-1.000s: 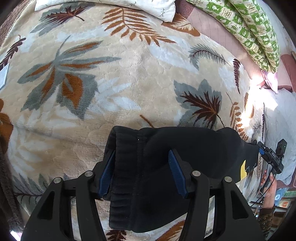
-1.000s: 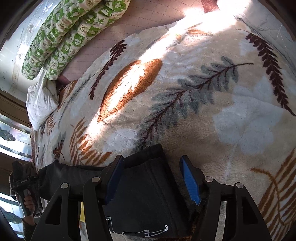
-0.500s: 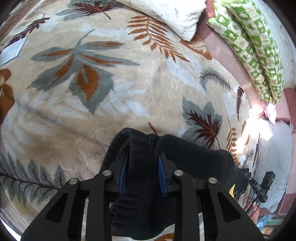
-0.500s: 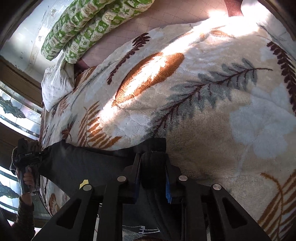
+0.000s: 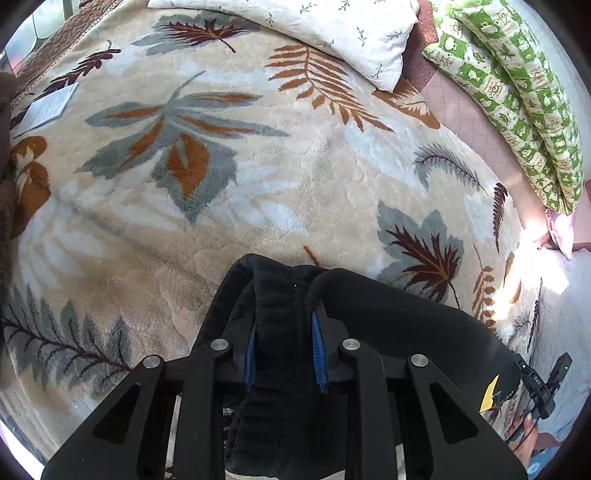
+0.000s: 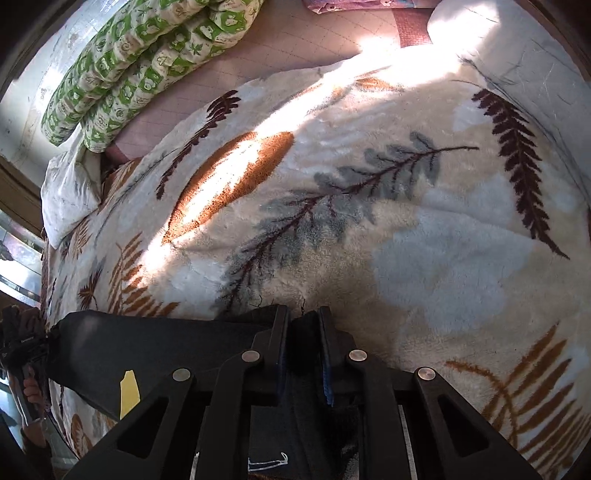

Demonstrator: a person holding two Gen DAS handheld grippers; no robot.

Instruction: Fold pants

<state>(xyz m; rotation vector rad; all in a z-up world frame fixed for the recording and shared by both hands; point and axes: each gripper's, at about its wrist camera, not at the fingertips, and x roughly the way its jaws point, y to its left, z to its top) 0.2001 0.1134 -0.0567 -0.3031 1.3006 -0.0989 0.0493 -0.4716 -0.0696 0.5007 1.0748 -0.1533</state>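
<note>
The left tool (image 5: 282, 325) is pinching the black pants (image 5: 399, 332). Its two blue pads (image 5: 249, 354) squeeze a thick, ribbed part of the cloth between them. The ribbed band hangs down past the tool, toward the bottom of the view. To the right of the left tool the pants stretch out in a long dark strip. At the far end of that strip you can see the other tool and a hand (image 5: 524, 432) holding it. A small yellow patch (image 5: 489, 393) shows on the pants near that end.

The right tool (image 6: 303, 328) is also squeezed tight on the pants (image 6: 155, 347). A bunched fold of black cloth sits between its two fingers. To the left of this tool the pants run off in a flat dark band, and the yellow patch (image 6: 130, 387) shows there too.

Under both tools lies a fluffy cream blanket (image 5: 258, 177) with big leaves in orange, grey and dark brown. It covers a bed. Ahead of the left tool, far off, is a white pillow (image 5: 332, 33). A green and white rolled quilt (image 5: 517, 88) lies ahead and to the right. Bright sun falls on the blanket ahead of the right tool.
</note>
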